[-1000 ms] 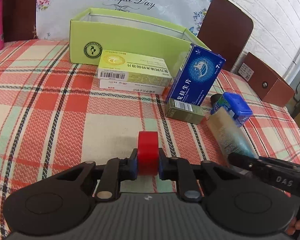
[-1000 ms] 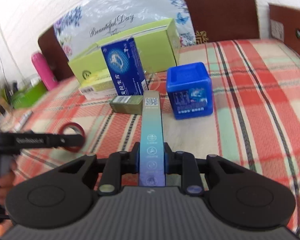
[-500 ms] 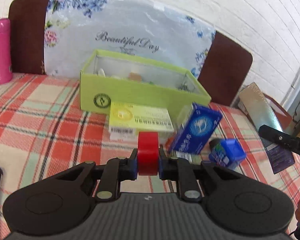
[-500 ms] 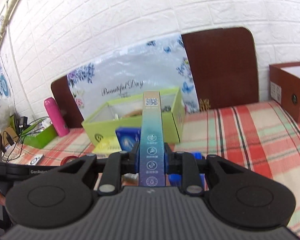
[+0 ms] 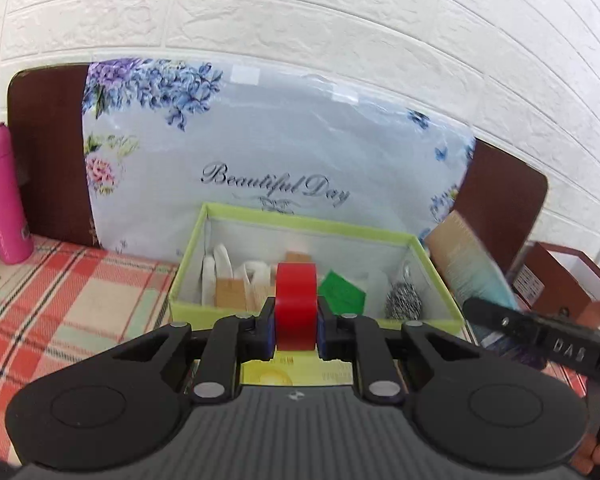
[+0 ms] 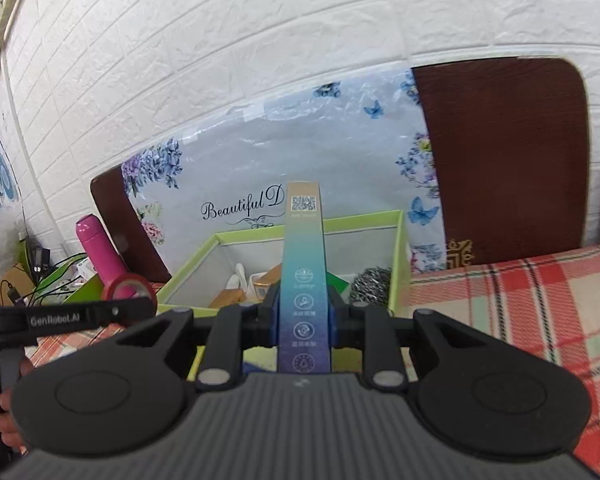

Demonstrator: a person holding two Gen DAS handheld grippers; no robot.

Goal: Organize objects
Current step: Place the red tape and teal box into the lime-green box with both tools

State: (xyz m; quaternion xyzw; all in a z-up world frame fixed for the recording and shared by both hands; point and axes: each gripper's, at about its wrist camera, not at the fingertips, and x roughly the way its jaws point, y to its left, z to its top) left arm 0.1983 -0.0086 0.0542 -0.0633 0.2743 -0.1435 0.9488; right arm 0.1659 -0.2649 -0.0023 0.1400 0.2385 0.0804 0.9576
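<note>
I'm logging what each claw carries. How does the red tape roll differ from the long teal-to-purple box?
The red tape roll is a short, plain red ring; the long gradient box is a slim carton printed with icons and a QR code. The roll sits in the left claw, the box in the right claw, reaching far past its fingers. Both are clamped, held before the green storage box.

Green box [image 5: 312, 322] open-topped but crowded inside; floral cushion [image 5: 260, 148] blocks passage behind; checked bench [image 6: 520, 304] right of box unobstructed.

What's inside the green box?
The green box holds white rolls, little brown boxes, a green packet and a shiny metal scrubber. The red tape hides the middle.
</note>
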